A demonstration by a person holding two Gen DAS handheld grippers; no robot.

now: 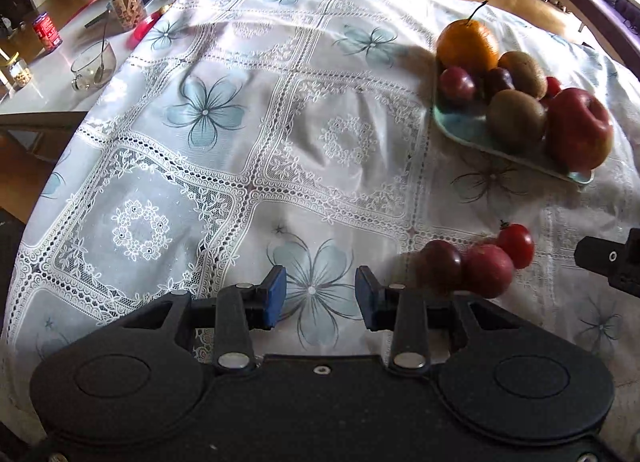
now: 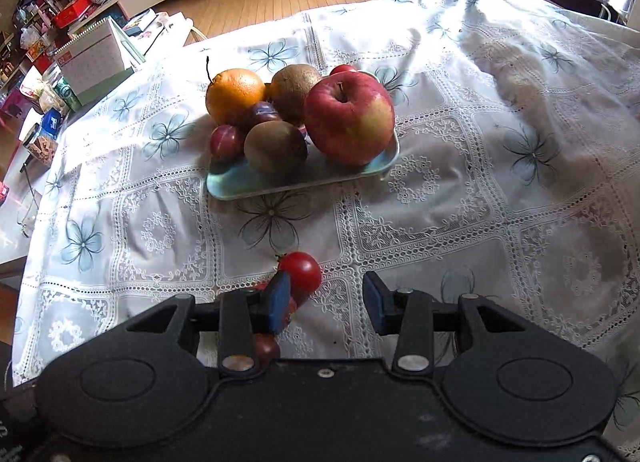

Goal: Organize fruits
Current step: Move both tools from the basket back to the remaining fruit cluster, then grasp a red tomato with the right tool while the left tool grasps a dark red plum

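Right wrist view: the cherry tomato (image 2: 302, 270) lies on the cloth-covered tabletop (image 2: 460, 182), touching the outer face of the right claw's (image 2: 326, 302) left pad and not between the pads. Two more small red fruits sit just behind it, largely hidden by the claw; in the left wrist view they show as a dark plum (image 1: 440, 266) and a redder plum (image 1: 486, 270), all three bunched together. The right claw is spread open and holds nothing. The left claw (image 1: 320, 294) is open and empty too, over bare cloth beside the cluster.

The teal plate (image 2: 240, 182) stands well apart, already heaped with an orange (image 2: 234, 94), kiwis (image 2: 274, 146), plums and a big apple (image 2: 350, 116).

The risk, as I judge it: closing from here would nudge the tomato sideways and roll it into its neighbours. The lace cloth is wrinkled, so round fruit may wander. On the plate, little free room remains except the near corner; a careless drop could dislodge the pile.
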